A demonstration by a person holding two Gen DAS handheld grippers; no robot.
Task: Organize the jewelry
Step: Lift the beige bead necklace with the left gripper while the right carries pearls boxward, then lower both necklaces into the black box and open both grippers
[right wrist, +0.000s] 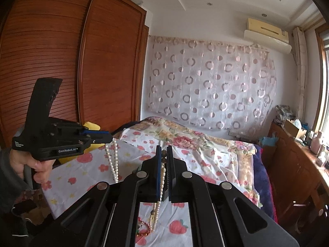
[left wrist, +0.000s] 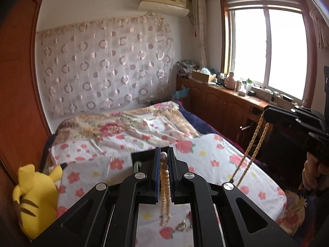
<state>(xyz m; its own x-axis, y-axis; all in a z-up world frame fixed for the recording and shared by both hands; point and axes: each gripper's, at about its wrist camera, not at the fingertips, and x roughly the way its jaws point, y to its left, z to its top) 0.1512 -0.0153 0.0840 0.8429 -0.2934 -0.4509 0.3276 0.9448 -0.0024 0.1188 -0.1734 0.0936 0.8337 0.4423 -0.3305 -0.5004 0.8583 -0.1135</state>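
A long pearl necklace [left wrist: 165,187] hangs between both grippers above the bed. My left gripper [left wrist: 163,156] is shut on one part of it; its strands hang down under the jaws. My right gripper [right wrist: 163,154] is shut on another part [right wrist: 162,177], and it also shows in the left wrist view [left wrist: 265,113] with two strands [left wrist: 253,144] drooping from it. The left gripper shows in the right wrist view [right wrist: 109,138] with pearl strands [right wrist: 114,160] hanging. A black jewelry box [left wrist: 136,159] with a pale green bangle sits behind the left fingers. A red bead bracelet [right wrist: 144,229] and small rings [left wrist: 182,225] lie on the sheet below.
The bed [left wrist: 205,154] has a white flowered sheet and a floral quilt [left wrist: 133,119]. A yellow plush toy [left wrist: 35,197] sits at the bed's left edge. A wooden wardrobe [right wrist: 72,61] stands left; a wooden cabinet [left wrist: 226,103] with bottles runs under the window.
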